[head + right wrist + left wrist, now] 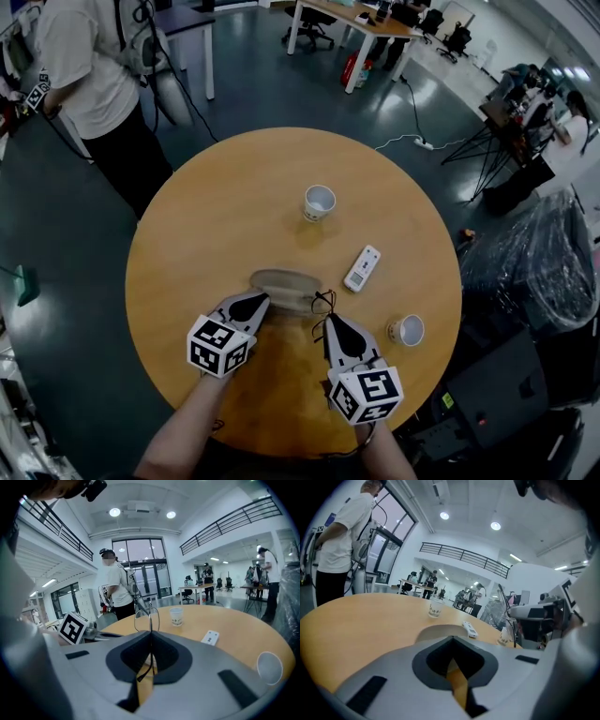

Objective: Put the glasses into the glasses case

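The grey-tan oval glasses case (286, 281) lies on the round wooden table (206, 234), near its front middle. My left gripper (254, 302) is at the case's near left rim, and its jaws look shut on that rim. In the left gripper view the case (438, 631) curves just beyond the left gripper (452, 641). My right gripper (330, 322) is shut on the thin wire-framed glasses (323, 302), just right of the case. In the right gripper view the glasses (146, 616) stand up from the right gripper (151, 641), a temple arm pinched between the jaws.
An upright paper cup (319, 202) stands beyond the case. A white remote (362, 268) lies to the right, and a tipped cup (408, 330) sits near the right edge. A person (94, 75) stands at the far left. A black-wrapped bulk (534, 253) is on the right.
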The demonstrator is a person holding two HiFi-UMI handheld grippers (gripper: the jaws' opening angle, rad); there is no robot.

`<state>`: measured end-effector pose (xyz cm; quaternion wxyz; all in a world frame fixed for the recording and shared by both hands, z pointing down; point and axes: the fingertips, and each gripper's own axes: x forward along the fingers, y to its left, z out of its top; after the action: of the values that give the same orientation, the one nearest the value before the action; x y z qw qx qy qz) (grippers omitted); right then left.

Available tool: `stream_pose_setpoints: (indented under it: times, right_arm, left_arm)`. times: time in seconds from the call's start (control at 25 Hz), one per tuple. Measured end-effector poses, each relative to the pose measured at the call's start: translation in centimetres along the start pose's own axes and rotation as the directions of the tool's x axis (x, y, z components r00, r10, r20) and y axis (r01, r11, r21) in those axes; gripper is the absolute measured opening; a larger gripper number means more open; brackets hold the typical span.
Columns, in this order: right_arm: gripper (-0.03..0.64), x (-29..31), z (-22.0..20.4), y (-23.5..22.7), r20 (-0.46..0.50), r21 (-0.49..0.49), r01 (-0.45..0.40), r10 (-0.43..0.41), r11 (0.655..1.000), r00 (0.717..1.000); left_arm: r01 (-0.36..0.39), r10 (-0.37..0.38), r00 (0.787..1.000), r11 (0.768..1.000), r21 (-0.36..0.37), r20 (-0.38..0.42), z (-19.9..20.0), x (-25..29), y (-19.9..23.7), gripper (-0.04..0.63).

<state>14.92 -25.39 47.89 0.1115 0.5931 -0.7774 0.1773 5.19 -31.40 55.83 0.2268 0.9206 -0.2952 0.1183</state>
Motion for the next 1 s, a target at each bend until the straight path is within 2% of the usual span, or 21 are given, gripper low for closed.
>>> stream_pose_setpoints:
  times: [0.12,0.32,0.44,0.52,0.64,0.8,1.0]
  right_arm:
    - [-0.008,0.6,-0.2,0.0,-0.018,-0.019,-0.008,0.008,1.000,1.000]
    - [-0.008,1.4,-0.1,0.7,-0.049,-0.110,-0.047,0.041,0.993,0.998]
    - [-0.008,1.7,-0.4,1.4,-0.071,-0.146,-0.107,0.097,0.983,0.993]
    - [-0.008,1.8,-1.2,2.2,-0.112,-0.207,-0.158,0.137,0.965,0.984]
    - [-0.008,2.0,-3.2,3.9,-0.202,-0.331,-0.257,0.198,0.908,0.959]
    - [-0.008,2.6,-5.7,5.0,-0.315,-0.495,-0.330,0.188,0.803,0.930]
    - [-0.008,2.6,-7.9,6.8,-0.411,-0.569,-0.453,0.240,0.687,0.879]
  left_arm:
    - [0.007,-0.007,1.000,1.000,-0.017,0.009,0.0,0.1,0.0,0.006]
    - [-0.012,0.010,0.999,0.998,-0.059,-0.046,-1.2,-0.5,-0.1,0.006]
    - [-0.043,0.036,0.996,0.995,-0.088,-0.084,-2.6,-0.7,0.5,0.006]
    - [-0.060,0.047,0.992,0.992,-0.108,-0.117,-3.7,-0.8,0.8,0.006]
    - [-0.075,0.055,0.986,0.989,-0.127,-0.156,-5.2,-1.0,1.2,0.006]
    - [-0.079,0.058,0.988,0.987,-0.138,-0.146,-5.5,-1.0,1.6,0.006]
    - [-0.079,0.061,0.987,0.989,-0.123,-0.147,-5.4,-1.1,2.0,0.006]
